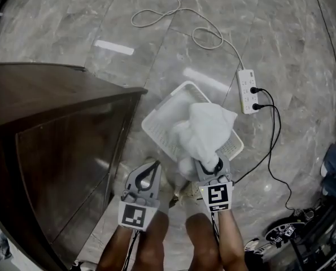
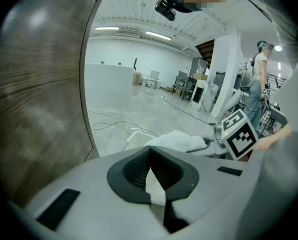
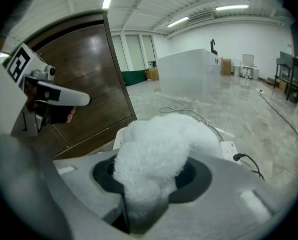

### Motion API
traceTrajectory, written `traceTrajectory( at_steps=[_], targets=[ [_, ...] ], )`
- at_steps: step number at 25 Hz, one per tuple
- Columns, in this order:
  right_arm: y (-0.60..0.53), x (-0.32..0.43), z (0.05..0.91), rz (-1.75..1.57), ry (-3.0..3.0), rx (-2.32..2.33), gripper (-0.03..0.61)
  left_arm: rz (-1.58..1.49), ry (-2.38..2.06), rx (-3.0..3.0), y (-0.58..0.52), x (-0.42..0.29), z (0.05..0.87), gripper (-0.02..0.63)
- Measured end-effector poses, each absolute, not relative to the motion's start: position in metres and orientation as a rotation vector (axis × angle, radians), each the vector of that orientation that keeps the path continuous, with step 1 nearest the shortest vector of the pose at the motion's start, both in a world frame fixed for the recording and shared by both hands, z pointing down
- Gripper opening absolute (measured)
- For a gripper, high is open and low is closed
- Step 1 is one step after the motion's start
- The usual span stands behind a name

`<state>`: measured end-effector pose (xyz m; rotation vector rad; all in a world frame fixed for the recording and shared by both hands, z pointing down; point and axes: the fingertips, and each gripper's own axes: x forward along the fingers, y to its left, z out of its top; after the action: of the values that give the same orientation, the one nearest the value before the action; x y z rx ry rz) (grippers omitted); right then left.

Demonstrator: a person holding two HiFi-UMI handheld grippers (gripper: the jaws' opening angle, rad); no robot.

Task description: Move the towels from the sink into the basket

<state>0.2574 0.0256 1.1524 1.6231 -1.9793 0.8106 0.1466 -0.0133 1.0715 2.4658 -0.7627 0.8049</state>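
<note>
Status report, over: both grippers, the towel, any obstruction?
Left gripper shut, empty. Right gripper shut on towel, over the basket. Nothing seen in the way.

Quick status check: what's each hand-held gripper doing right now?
Left hand-held gripper: closed, nothing held.
Right hand-held gripper: closed on the white towel.
</note>
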Motion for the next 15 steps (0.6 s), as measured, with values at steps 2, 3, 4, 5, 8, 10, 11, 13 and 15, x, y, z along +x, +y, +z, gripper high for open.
traceTrajectory(
  at_steps=[2, 3, 4, 5, 8, 10, 11, 13, 15],
  targets=[
    [0.026, 0.258, 1.16, 0.839, -1.962, 1.626, 0.21, 0.816, -0.756, 2.461, -0.013, 0.146, 1.076, 0.009],
    [0.026, 0.258, 1.162, 0.864, -1.951, 1.635, 0.248, 0.818, -0.752, 2.459, -0.012, 0.147, 1.077, 0.009],
    [0.026, 0.259, 1.163, 0.89, -1.942, 1.65, 0.304, 0.817, -0.749, 2.46, -0.012, 0.147, 1.076, 0.009],
    [0.025, 0.259, 1.163, 0.908, -1.938, 1.668, 0.371, 0.814, -0.746, 2.461, -0.012, 0.147, 1.076, 0.009],
    [0.024, 0.26, 1.161, 0.91, -1.939, 1.689, 0.413, 0.808, -0.744, 2.464, -0.011, 0.146, 1.075, 0.009],
    [0.022, 0.261, 1.16, 0.903, -1.937, 1.688, 0.413, 0.813, -0.74, 2.47, -0.012, 0.146, 1.074, 0.009],
    [0.022, 0.262, 1.159, 0.898, -1.934, 1.689, 0.413, 0.813, -0.738, 2.475, -0.013, 0.147, 1.072, 0.009],
    [0.02, 0.264, 1.154, 0.89, -1.929, 1.697, 0.413, 0.809, -0.736, 2.484, -0.014, 0.149, 1.068, 0.009],
    [0.018, 0.266, 1.148, 0.883, -1.924, 1.706, 0.413, 0.802, -0.734, 2.491, -0.015, 0.15, 1.062, 0.009]
  ],
)
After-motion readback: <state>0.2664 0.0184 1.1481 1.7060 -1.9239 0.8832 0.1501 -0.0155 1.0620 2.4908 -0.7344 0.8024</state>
